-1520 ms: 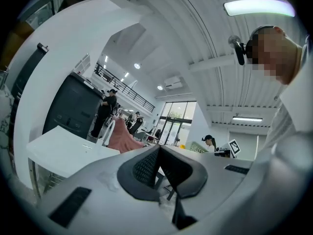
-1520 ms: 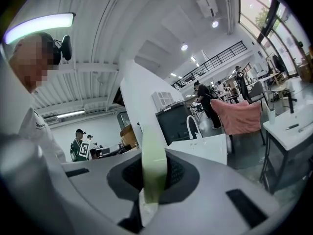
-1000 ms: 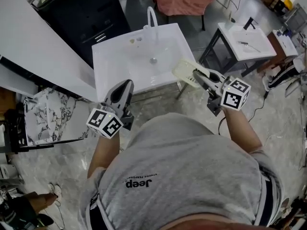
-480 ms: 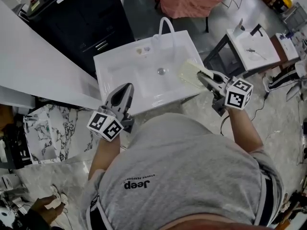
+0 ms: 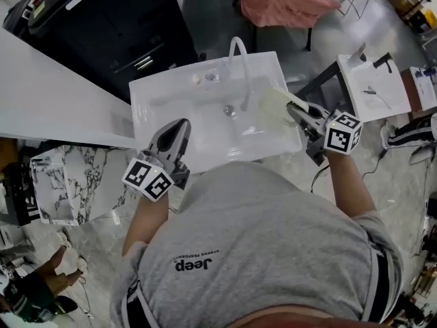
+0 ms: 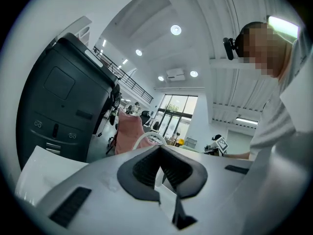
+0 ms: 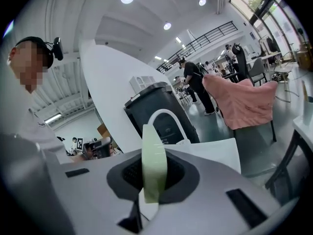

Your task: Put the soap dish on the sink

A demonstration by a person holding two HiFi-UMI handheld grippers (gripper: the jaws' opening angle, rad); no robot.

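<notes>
One second on, right claw (image 5: 294, 107), pinching soap dish (image 5: 272, 104), now overhangs the sink (image 5: 156, 91); left claw (image 5: 179, 124) pressed together.

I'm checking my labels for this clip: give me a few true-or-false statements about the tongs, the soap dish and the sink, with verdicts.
1. The right tongs grip the pale green soap dish. True.
2. The soap dish lies flat on the rim of the sink. False: the right tongs hold it over the sink's right part.
3. The left tongs hold a sponge. False: they are shut and empty.
4. An arched faucet stands at the sink's back edge. True.
</notes>
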